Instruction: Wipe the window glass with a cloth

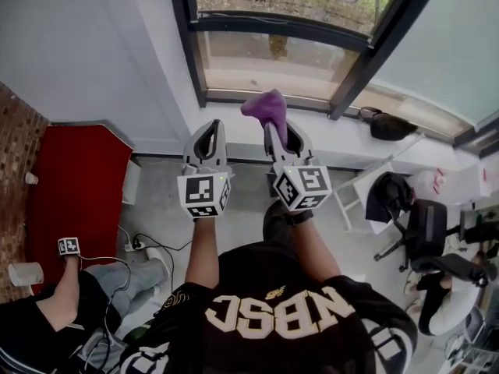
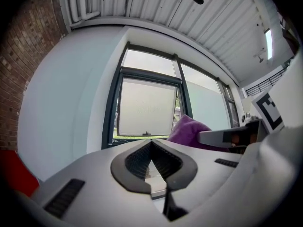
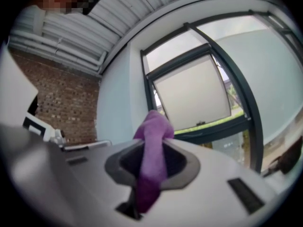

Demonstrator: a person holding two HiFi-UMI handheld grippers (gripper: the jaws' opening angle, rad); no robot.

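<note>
While the right hand-held gripper [image 3: 152, 148] is clamped on a purple cloth [image 3: 153, 124] held up before the window glass [image 3: 194, 98], the left hand-held gripper [image 2: 151, 144] has its jaws together on nothing. Approach step, apparently: the cloth seems short of the glass, so the next move calls for pressing it flat against the pane.

Colour ref: cloth [image 1: 265, 107] solid purple. L gripper [image 1: 209, 128] & R gripper [image 1: 278, 131]: grey bodies, black pads, cubes w/ black-on-white square markers. Window frame [image 1: 185, 45]: dark grey. Wall [image 1: 86, 45]: pale grey-white. Brick [image 1: 14, 154], 9 o'clock: red-brown, mortar-grid pattern. Adjacent panel [image 1: 78, 193]: red.
</note>
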